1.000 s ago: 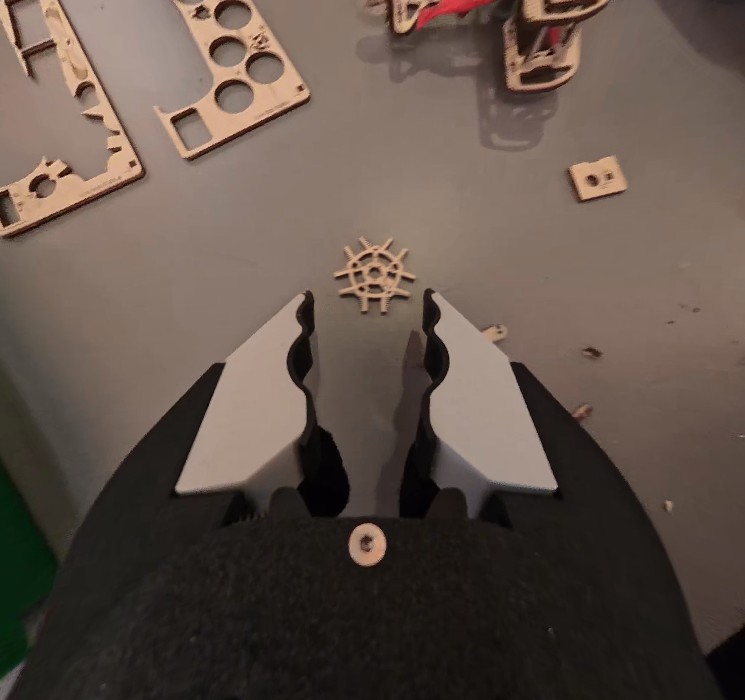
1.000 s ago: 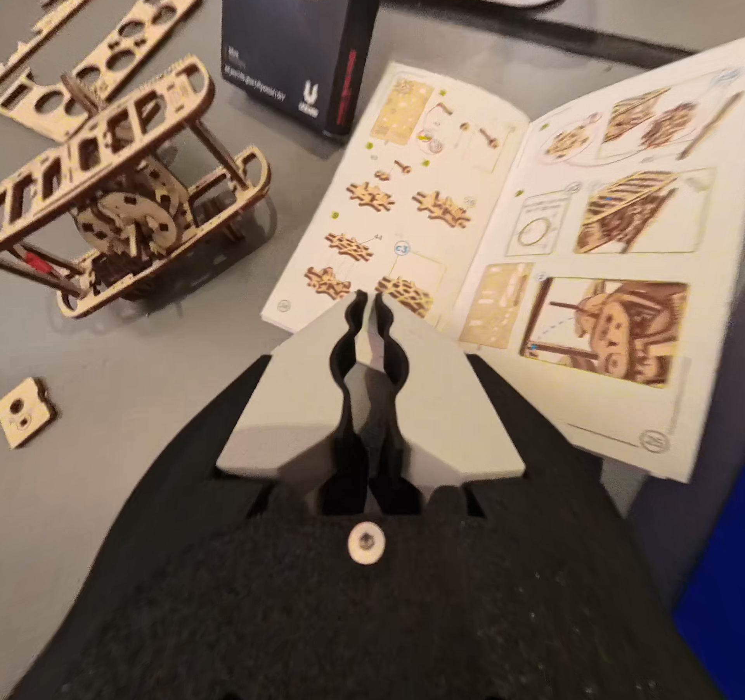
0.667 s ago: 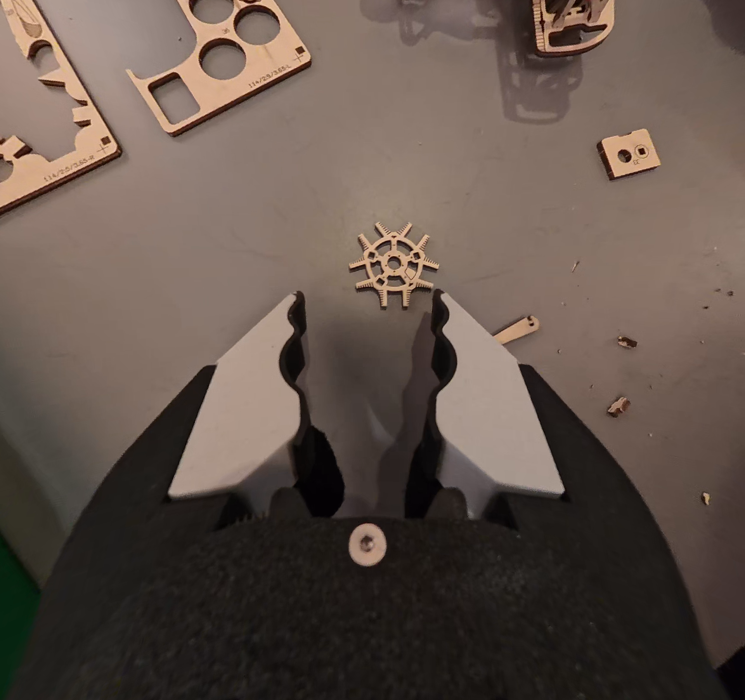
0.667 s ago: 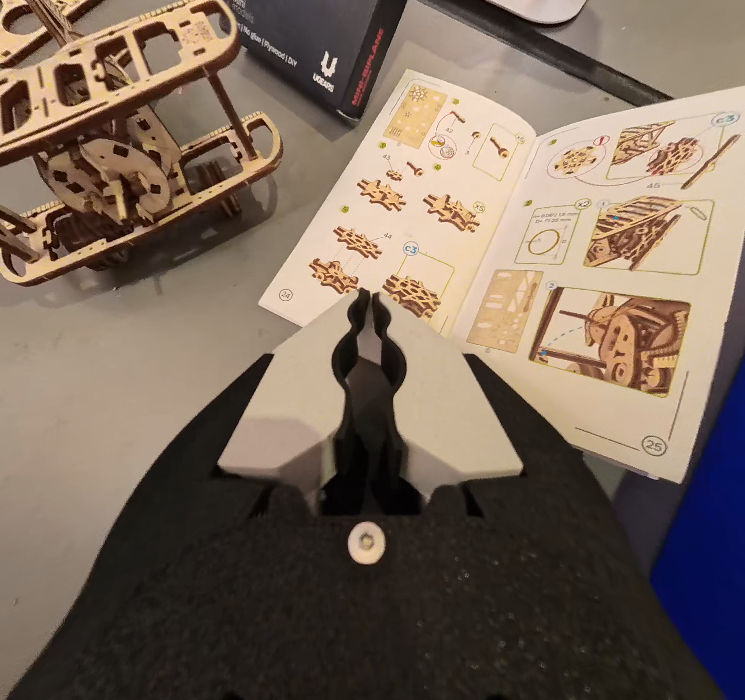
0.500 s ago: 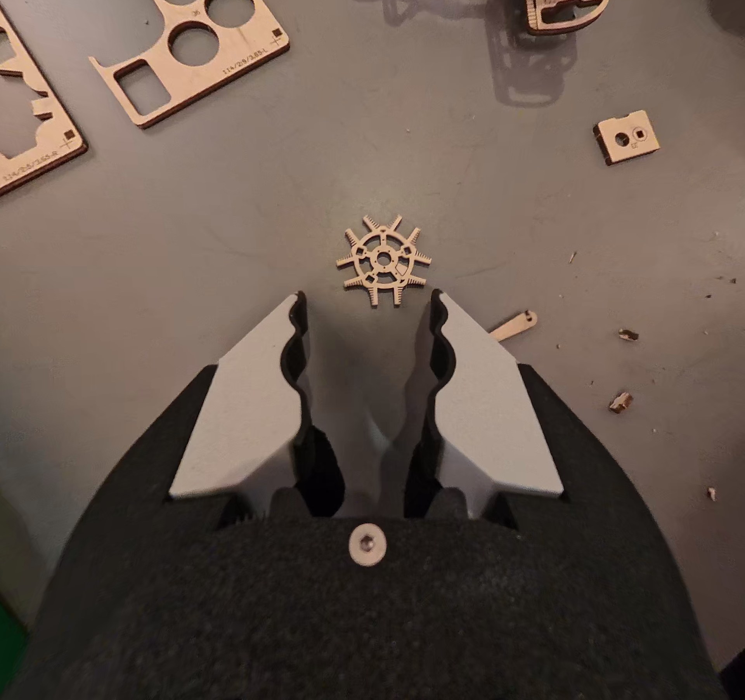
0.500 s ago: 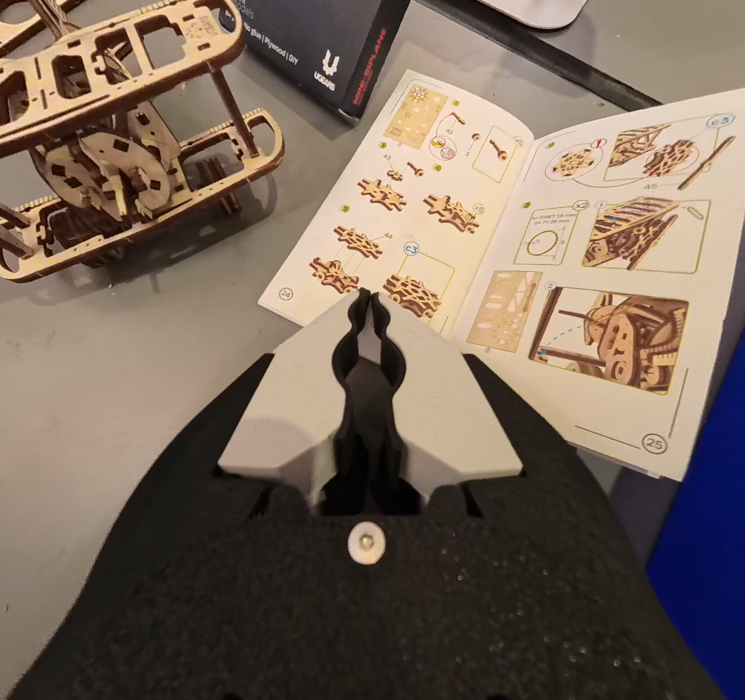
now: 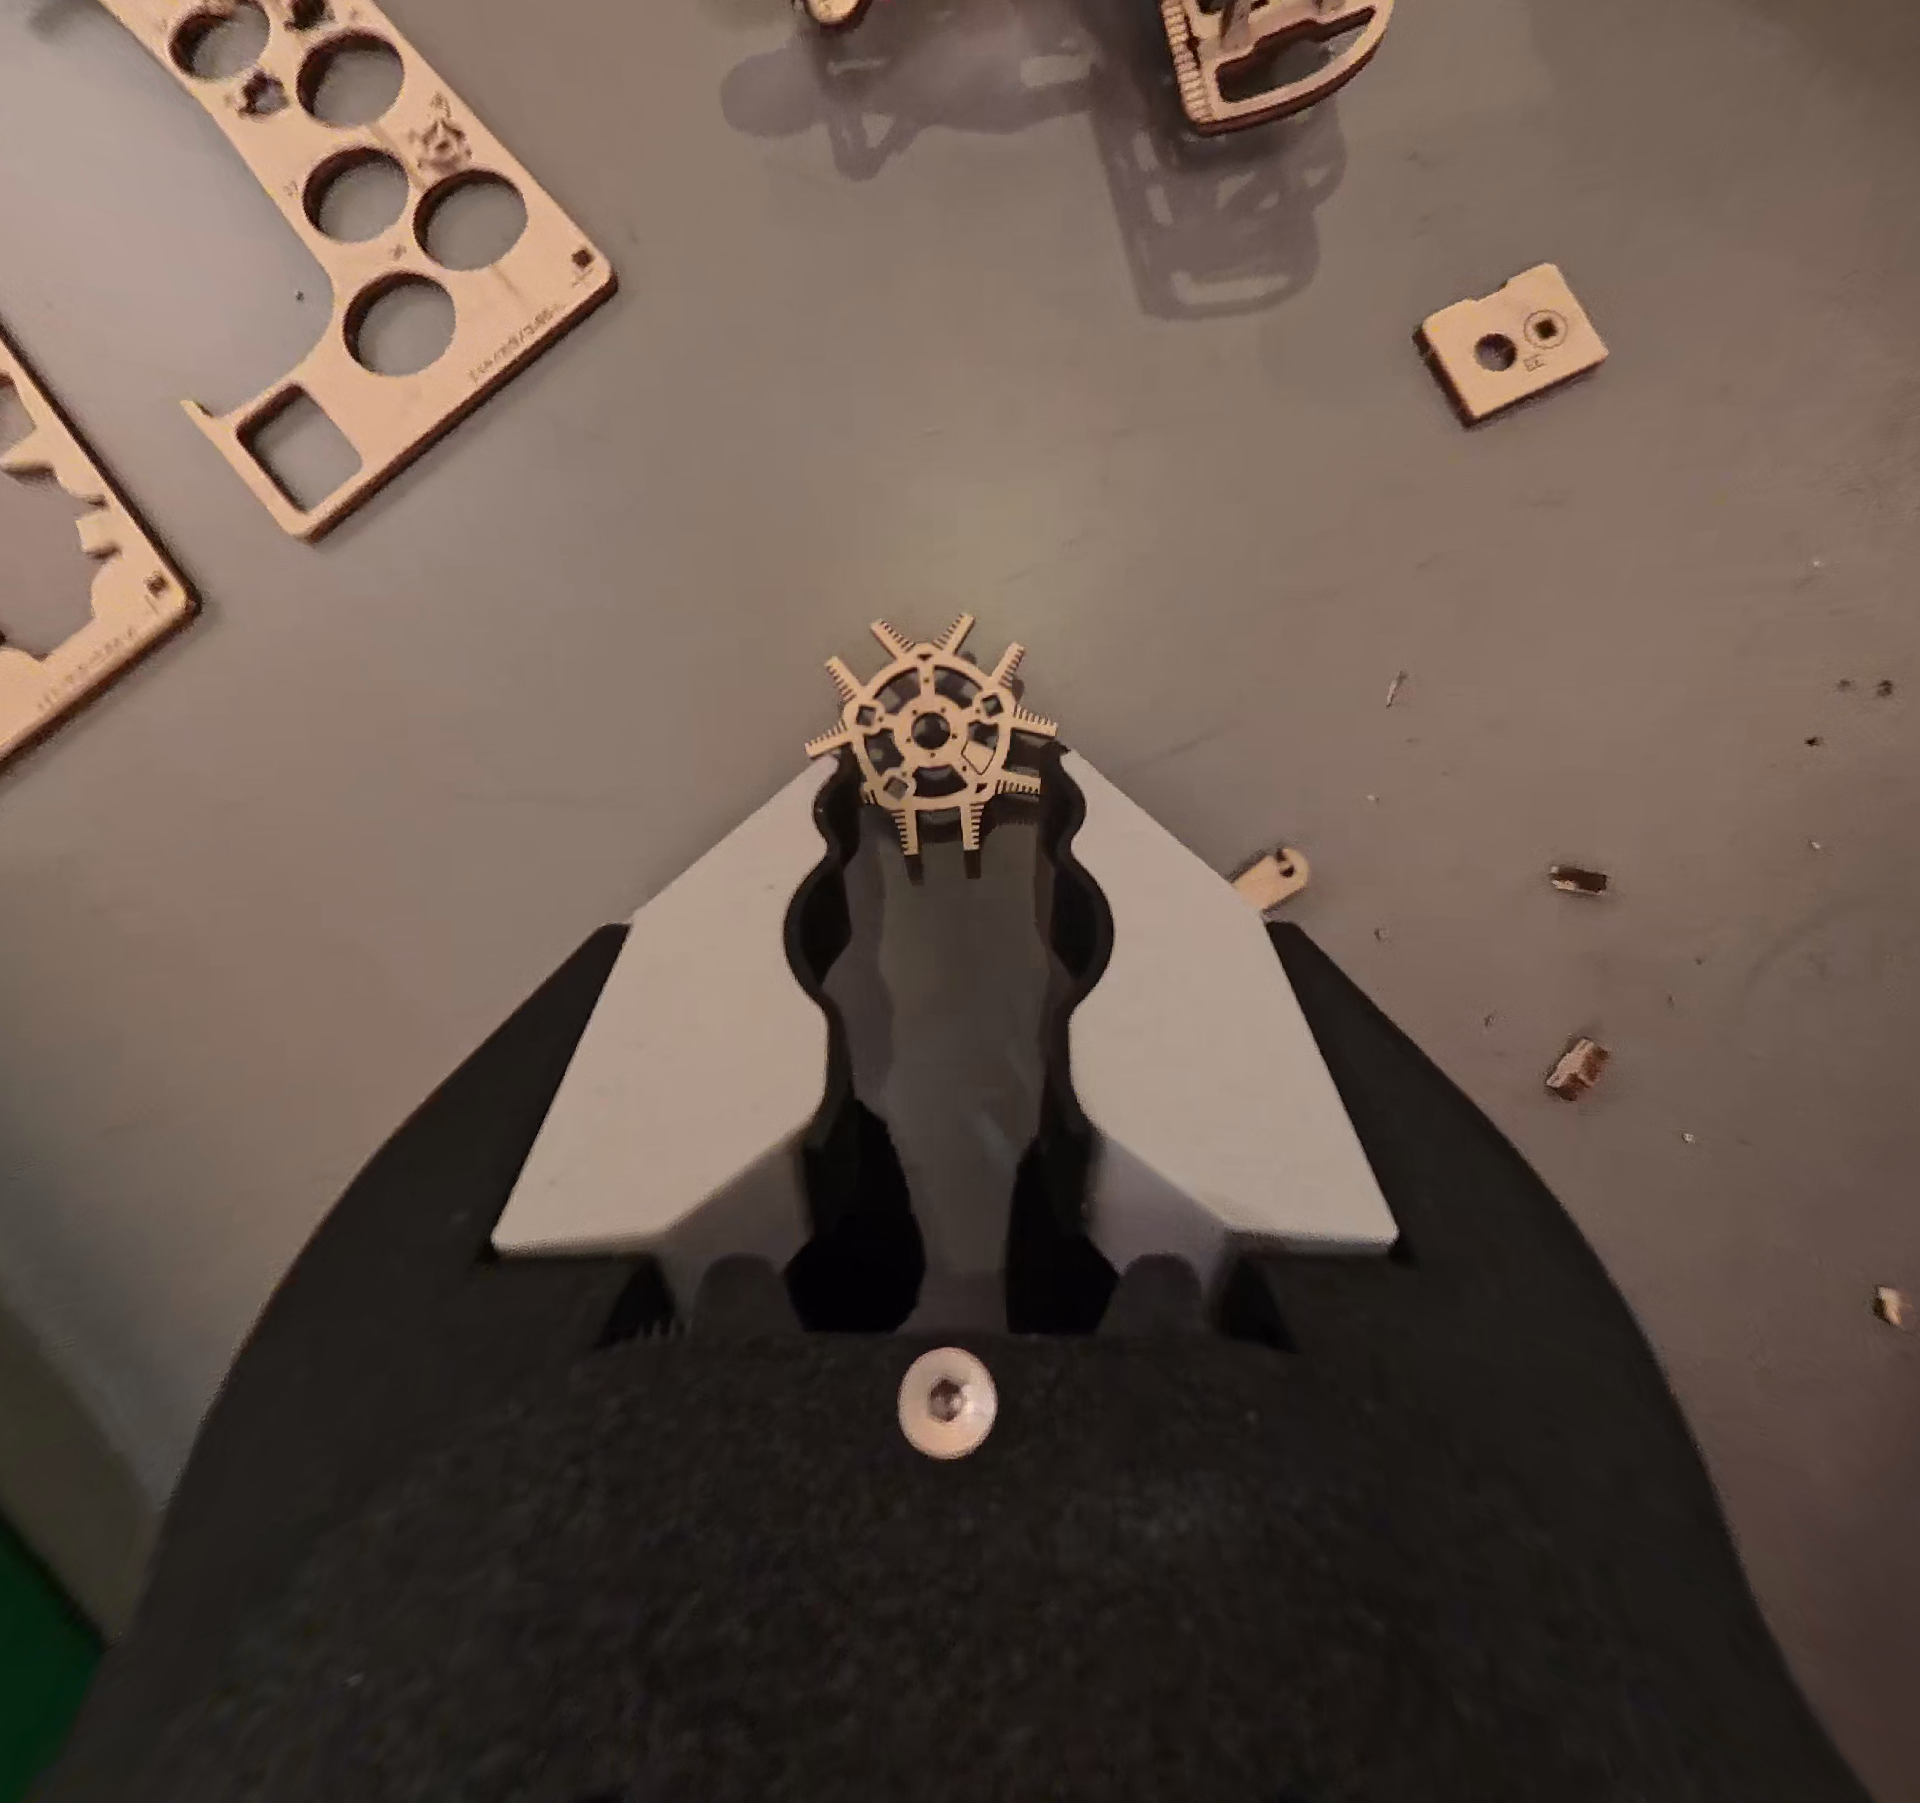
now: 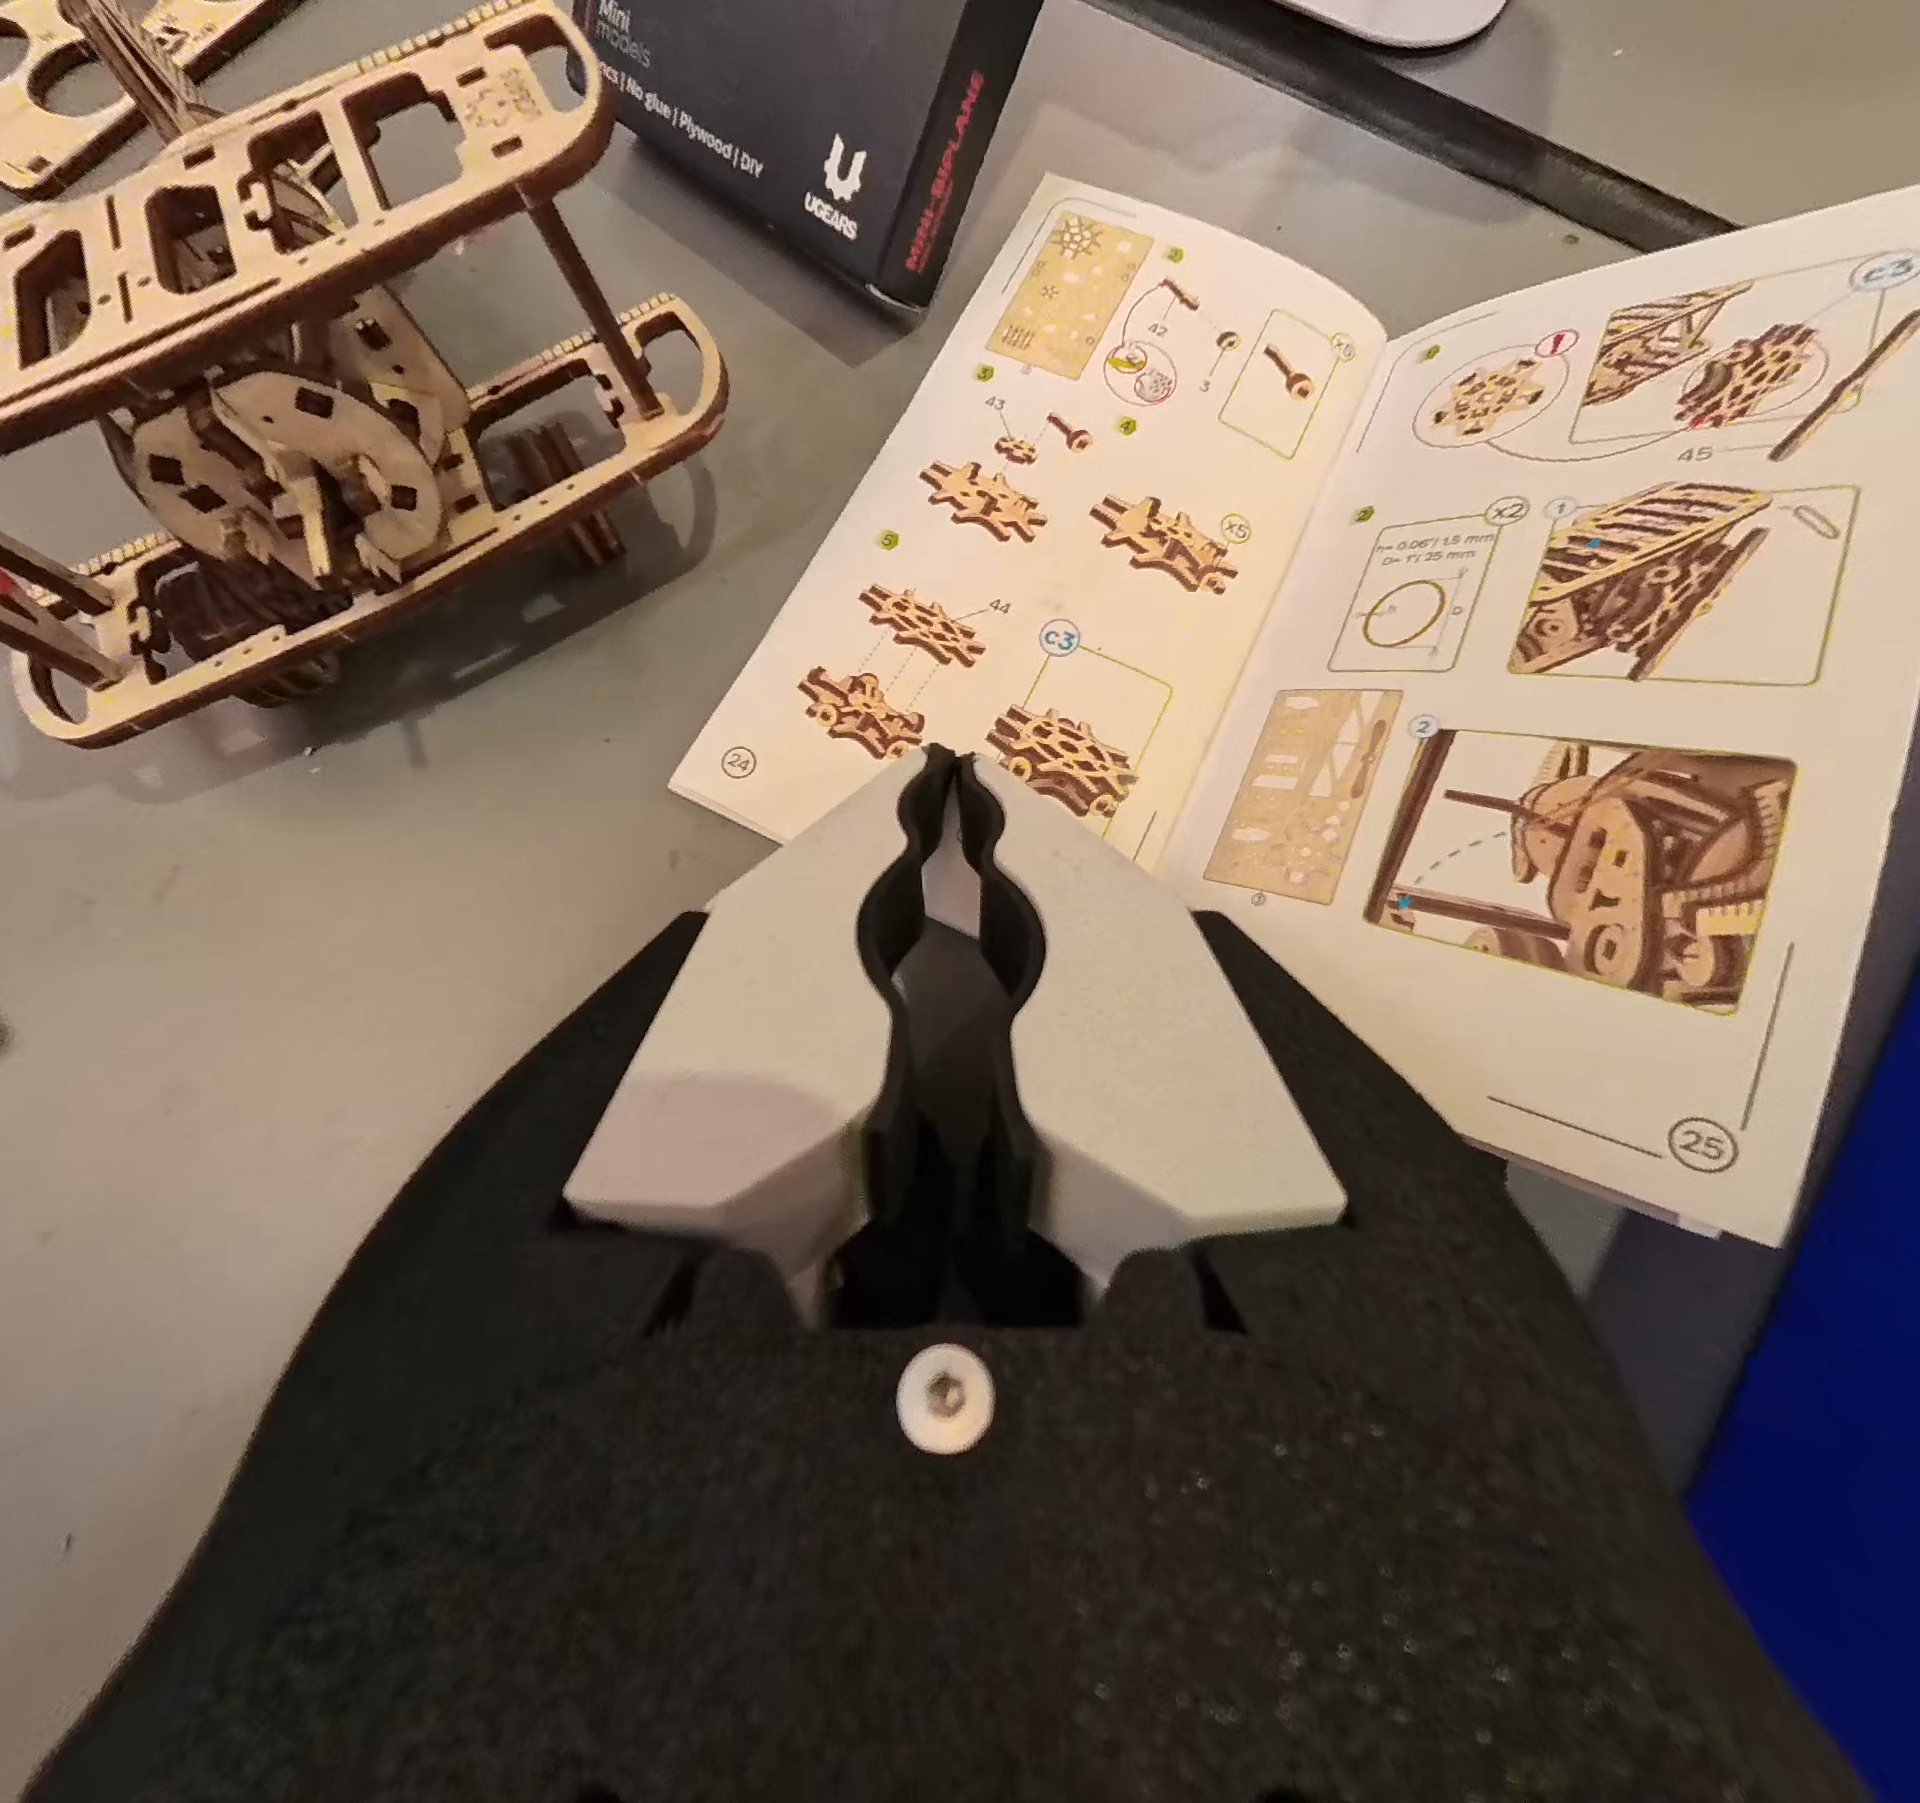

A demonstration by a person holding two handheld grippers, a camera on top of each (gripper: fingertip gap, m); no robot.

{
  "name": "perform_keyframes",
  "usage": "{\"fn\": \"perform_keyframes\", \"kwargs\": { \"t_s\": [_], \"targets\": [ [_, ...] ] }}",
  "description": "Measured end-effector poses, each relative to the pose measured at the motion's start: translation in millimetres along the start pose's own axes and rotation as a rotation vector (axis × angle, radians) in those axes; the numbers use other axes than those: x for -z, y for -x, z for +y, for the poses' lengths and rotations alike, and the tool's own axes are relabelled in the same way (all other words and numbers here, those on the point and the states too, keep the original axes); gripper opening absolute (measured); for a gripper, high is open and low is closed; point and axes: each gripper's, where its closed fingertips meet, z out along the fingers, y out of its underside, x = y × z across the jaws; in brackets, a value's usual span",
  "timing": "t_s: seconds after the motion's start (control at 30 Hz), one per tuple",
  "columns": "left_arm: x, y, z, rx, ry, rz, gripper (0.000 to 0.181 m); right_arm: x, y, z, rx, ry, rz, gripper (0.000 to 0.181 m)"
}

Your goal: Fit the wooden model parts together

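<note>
On my left wrist view the left gripper [image 7: 940, 782] has its fingertips pinched on one spoked wooden wheel [image 7: 932, 741], which sits tilted at the tips over the grey table [image 7: 935, 465]; to the right lies one small wooden tab [image 7: 1270, 875], farther right one small rectangular wooden piece [image 7: 1512, 341] with two holes; far left lie two punched-out wooden sheets [image 7: 343, 195], and at the far edge part of the wooden biplane model [image 7: 1268, 8]. Only my right wrist view shows the right gripper [image 8: 951, 766], its jaws nearly together with nothing between them, over the near edge of one open instruction booklet [image 8: 1351, 610]; the biplane stands far left; one dark box [image 8: 821, 60] stands beyond.
</note>
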Motion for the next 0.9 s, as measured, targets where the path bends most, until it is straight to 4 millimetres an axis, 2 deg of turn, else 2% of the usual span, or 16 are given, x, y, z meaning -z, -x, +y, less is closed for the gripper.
{"fn": "perform_keyframes", "kwargs": {
  "t_s": [0.03,0.23,0.33,0.4,0.47,0.53,0.63,0.73,0.9],
  "targets": [
    [1.6,-2.8,-3.3,-0.029,-0.005,-0.006,0.023,0.0,0.1,-0.2,-0.004,-0.001,-0.005,0.001],
    [18.4,-48.4,-39.4,-0.239,-0.085,0.047,0.023,13.9,2.6,-12.1,0.003,-0.101,-0.028,0.0],
    [21.5,-77.6,-46.4,-0.282,-0.093,0.13,0.024,41.8,12.5,-23.6,0.005,-0.171,-0.06,0.0],
    [24.8,-96.5,-50.5,-0.3,-0.11,0.179,0.024,70.0,32.6,-28.3,-0.005,-0.206,-0.139,0.0],
    [29.4,-113.8,-55.5,-0.326,-0.131,0.211,0.024,100.7,64.9,-25.4,-0.034,-0.229,-0.271,0.0],
    [35.1,-129.6,-61.0,-0.359,-0.158,0.231,0.024,126.6,101.8,-11.2,-0.083,-0.207,-0.425,0.0],
    [42.0,-149.4,-67.8,-0.397,-0.189,0.246,0.024,157.3,139.1,8.1,-0.159,-0.193,-0.557,0.004],
    [47.6,-165.5,-72.0,-0.414,-0.217,0.267,0.024,181.8,159.0,16.1,-0.205,-0.239,-0.598,0.007],
    [59.3,-192.6,-84.6,-0.413,-0.292,0.311,0.024,201.1,177.8,31.4,-0.287,-0.275,-0.634,0.019]
  ]
}}
